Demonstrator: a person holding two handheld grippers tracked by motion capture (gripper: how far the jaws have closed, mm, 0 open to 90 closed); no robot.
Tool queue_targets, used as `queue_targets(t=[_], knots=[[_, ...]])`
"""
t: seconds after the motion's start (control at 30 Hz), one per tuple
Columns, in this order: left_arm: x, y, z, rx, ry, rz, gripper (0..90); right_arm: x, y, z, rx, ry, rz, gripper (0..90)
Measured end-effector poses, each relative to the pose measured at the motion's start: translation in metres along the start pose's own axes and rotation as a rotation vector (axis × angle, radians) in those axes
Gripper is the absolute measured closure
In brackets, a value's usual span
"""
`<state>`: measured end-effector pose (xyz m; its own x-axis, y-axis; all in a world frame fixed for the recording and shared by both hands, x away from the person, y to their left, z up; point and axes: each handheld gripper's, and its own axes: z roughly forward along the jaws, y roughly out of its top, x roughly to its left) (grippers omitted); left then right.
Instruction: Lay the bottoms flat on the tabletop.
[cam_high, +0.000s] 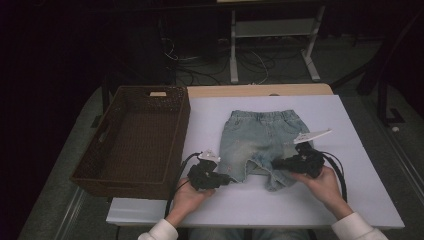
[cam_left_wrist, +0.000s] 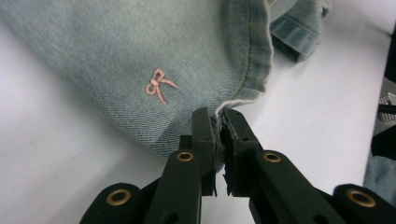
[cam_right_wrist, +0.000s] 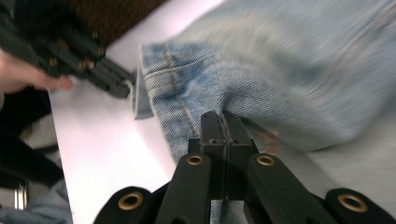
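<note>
A pair of light blue denim shorts (cam_high: 260, 132) lies flat on the white table (cam_high: 325, 200), waistband away from the person. My left gripper (cam_high: 229, 180) is shut on the hem of the shorts' left leg; its jaws pinch the hem's edge (cam_left_wrist: 217, 122), just below a small pink embroidered bow (cam_left_wrist: 159, 87). My right gripper (cam_high: 275, 163) is shut on the right leg of the shorts, its jaws closed tight on a fold of denim (cam_right_wrist: 224, 122). In the right gripper view the left gripper (cam_right_wrist: 122, 86) holds the other leg's hem at the upper left.
A dark brown wicker basket (cam_high: 181, 132) stands at the table's left side, close beside the shorts. Bare white tabletop runs along the front edge and to the right of the shorts. Behind the table are cables and a white frame's legs (cam_high: 233, 55) on the floor.
</note>
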<state>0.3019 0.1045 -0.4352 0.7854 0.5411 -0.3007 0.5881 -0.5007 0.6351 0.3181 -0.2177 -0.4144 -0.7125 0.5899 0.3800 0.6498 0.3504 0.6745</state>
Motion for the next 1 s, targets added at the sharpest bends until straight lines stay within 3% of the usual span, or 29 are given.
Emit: queue_targets(t=[0.1,0.17,0.33,0.5,0.63,0.73,0.87,1.0], knots=[[0.001,0.000,0.001,0.003,-0.004,-0.001,83.8,0.004,-0.004,0.008,0.042,-0.017,-0.013,88.0],[0.001,-0.001,0.001,0.002,-0.006,0.000,83.8,0.003,-0.006,0.006,0.033,-0.013,0.000,85.4],[0.001,-0.001,0.001,-0.002,-0.010,0.000,83.7,0.005,-0.012,-0.015,-0.056,-0.050,0.020,63.9],[0.002,0.000,0.000,-0.002,-0.016,-0.002,83.6,0.002,-0.026,-0.044,-0.160,-0.088,0.076,57.7],[0.002,0.000,0.000,-0.004,-0.017,-0.001,83.4,-0.006,-0.041,-0.061,-0.199,-0.132,0.131,55.6],[0.002,0.000,0.000,-0.004,-0.017,-0.001,83.4,-0.012,-0.049,-0.068,-0.205,-0.152,0.169,53.6],[0.001,-0.001,0.000,-0.006,-0.013,0.003,83.4,-0.016,-0.056,-0.072,-0.171,-0.241,0.199,49.5],[0.002,-0.001,0.000,-0.006,-0.014,0.000,83.3,-0.022,-0.062,-0.068,-0.141,-0.237,0.238,47.8]])
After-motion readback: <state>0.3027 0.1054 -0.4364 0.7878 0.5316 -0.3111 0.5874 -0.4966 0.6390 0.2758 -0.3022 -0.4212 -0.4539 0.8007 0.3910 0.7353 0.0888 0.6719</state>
